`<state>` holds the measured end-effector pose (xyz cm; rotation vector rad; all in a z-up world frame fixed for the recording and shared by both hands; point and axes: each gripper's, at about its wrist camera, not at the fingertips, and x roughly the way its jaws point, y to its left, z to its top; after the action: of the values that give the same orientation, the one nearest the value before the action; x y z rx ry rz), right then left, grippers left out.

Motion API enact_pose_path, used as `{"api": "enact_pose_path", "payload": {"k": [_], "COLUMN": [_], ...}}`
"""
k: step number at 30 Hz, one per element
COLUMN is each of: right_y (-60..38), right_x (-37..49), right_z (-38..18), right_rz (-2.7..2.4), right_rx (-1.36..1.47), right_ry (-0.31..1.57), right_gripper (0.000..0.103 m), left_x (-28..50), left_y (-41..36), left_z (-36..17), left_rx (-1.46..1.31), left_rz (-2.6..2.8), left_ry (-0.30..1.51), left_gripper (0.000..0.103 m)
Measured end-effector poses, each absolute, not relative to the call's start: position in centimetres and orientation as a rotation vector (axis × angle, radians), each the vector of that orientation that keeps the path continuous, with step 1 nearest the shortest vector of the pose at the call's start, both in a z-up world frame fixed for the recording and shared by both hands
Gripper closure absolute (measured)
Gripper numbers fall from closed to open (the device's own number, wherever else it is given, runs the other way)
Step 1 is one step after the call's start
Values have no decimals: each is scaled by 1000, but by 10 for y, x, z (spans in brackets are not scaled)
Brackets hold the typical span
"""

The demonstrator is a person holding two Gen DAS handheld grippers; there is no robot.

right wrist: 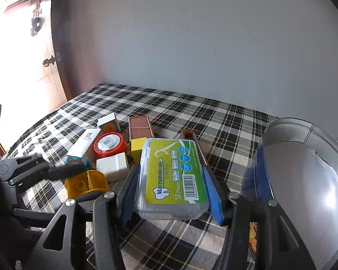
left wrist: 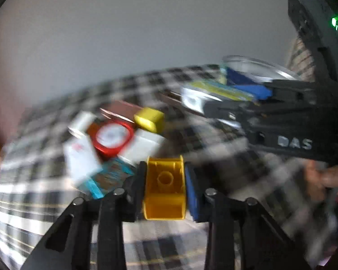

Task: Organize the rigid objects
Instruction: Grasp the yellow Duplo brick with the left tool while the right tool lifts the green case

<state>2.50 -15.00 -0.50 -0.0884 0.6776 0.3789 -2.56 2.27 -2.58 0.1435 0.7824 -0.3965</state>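
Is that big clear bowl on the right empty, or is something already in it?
Empty, as far as shows: the bowl has only bare bottom inside. The floss box sits in the right gripper, outside it.

A checked cloth [right wrist: 169, 105] covers the surface. Lying on it in a close cluster: white box [right wrist: 111, 165], red round tin [right wrist: 109, 145], yellow block [right wrist: 138, 148], brown box [right wrist: 140, 124], long white carton [right wrist: 84, 145]. A clear tub [right wrist: 304, 180] stands at right.
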Motion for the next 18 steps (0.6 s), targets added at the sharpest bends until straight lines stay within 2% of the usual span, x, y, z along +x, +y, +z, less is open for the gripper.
{"api": "enact_pose_path", "payload": {"k": [8, 14, 18], "right_y": [-150, -152, -156], "right_x": [25, 25, 20], "right_z": [-6, -4, 4], "right_rz": [365, 350, 357], "right_rx": [-87, -94, -69], "right_ry": [678, 662, 625], "right_gripper": [47, 47, 47], "left_x": [-19, -19, -26], "left_y": [21, 20, 25], "left_z": [-40, -38, -29], "left_rx": [135, 117, 62], "left_rz": [-390, -348, -324], "left_ry": [888, 882, 818], "left_gripper": [70, 72, 73]}}
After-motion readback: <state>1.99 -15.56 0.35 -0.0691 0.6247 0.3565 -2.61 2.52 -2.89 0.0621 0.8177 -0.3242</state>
